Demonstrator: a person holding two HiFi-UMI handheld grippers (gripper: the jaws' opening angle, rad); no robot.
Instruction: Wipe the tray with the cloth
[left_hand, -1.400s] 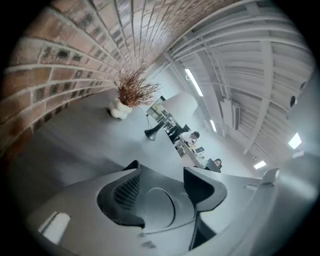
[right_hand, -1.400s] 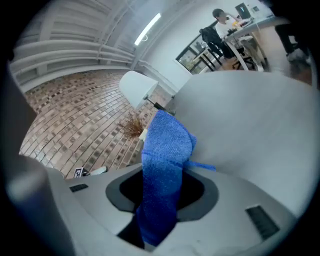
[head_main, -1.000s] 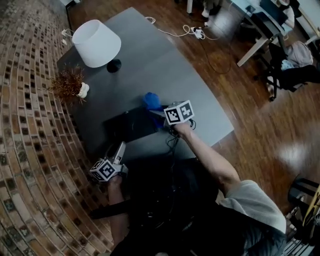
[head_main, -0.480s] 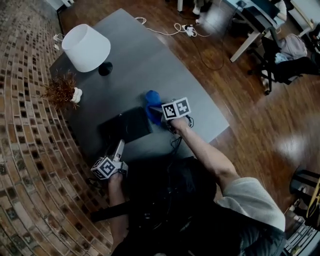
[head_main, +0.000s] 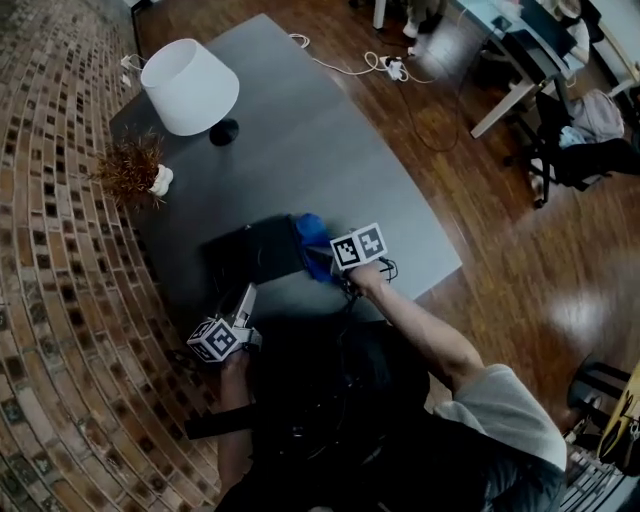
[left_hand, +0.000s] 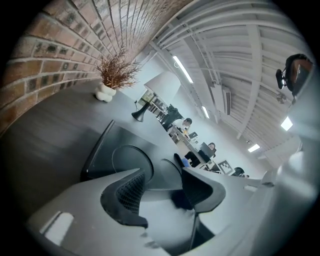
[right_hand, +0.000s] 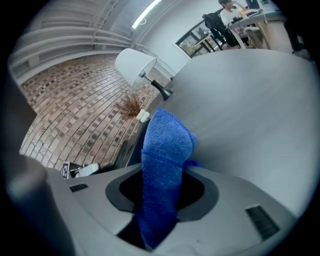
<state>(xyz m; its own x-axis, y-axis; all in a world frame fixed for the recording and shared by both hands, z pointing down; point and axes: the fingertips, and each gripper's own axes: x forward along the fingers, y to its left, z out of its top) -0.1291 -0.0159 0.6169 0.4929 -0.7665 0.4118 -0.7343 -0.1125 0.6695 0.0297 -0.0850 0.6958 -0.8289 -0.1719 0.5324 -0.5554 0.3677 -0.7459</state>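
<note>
The right gripper (right_hand: 161, 197) has both jaws clamped on a blue cloth (right_hand: 166, 145), which is pinched between the pads. The cloth rises out of the jaws as a folded strip with a rounded top. Just left of the cloth, ahead of the jaws, runs the dark edge of the tray (right_hand: 127, 149). The grey table (right_hand: 250, 100) fills the area ahead and to the right. Farther ahead stand a white-shaded lamp (right_hand: 135, 67) and a small dried plant (right_hand: 132, 106). A brick wall (right_hand: 70, 110) lies to the left.
</note>
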